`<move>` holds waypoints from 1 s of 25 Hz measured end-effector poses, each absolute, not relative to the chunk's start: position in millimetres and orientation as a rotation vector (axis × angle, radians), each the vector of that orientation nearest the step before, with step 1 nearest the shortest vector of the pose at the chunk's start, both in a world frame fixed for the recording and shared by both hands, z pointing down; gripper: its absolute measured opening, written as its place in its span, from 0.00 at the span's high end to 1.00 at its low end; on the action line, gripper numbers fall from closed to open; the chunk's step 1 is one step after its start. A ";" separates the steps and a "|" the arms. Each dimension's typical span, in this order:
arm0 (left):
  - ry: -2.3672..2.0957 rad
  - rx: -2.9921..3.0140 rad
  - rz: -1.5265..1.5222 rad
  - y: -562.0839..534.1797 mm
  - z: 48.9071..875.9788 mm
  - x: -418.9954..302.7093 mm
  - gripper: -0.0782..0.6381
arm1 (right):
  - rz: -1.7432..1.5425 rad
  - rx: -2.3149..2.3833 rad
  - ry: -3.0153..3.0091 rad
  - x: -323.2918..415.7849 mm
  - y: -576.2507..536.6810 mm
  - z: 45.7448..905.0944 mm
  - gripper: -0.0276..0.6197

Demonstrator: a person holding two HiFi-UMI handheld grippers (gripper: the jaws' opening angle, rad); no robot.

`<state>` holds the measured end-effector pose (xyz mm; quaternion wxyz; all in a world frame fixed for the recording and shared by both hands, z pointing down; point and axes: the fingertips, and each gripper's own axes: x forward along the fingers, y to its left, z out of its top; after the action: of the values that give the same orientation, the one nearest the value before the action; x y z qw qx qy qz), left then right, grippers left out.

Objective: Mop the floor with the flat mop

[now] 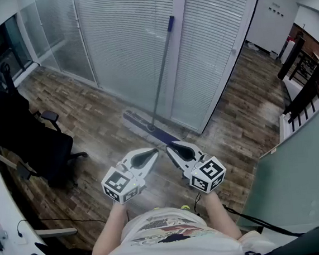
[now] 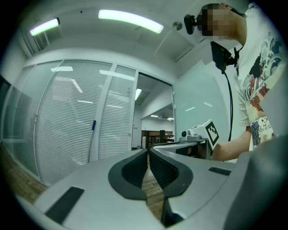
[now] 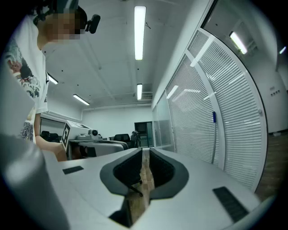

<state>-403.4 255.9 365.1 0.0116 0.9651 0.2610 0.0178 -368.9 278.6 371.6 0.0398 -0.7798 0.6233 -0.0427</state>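
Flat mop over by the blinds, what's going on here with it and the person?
A person stands on the wood floor holding the left tool and the right tool level out front, both shut and empty. The flat mop leans untouched against the blind-covered glass partition, its head on the floor just beyond the tool tips. Mopping has not started yet.

We see a bright room. Long ceiling lights [image 2: 130,21] glow white above us and shine back off the glass wall [image 2: 72,130]. The wooden floor [image 1: 241,105] has a pale glare. Both gripper views bend round like a ball, with dark corners. Things very close look soft.
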 end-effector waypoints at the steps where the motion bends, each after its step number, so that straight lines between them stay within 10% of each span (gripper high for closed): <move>1: 0.815 3.010 0.055 254.4 364.8 -404.7 0.86 | -0.133 -2.391 1.909 -370.1 276.8 371.9 0.87; 25: 0.876 3.007 0.041 240.2 366.4 -387.6 0.86 | -0.239 -2.371 1.897 -356.2 254.8 384.5 0.87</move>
<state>-387.6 240.2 366.4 0.0047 0.9600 0.2797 0.0131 -356.2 254.8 384.5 0.0480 -0.7776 0.6221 -0.0783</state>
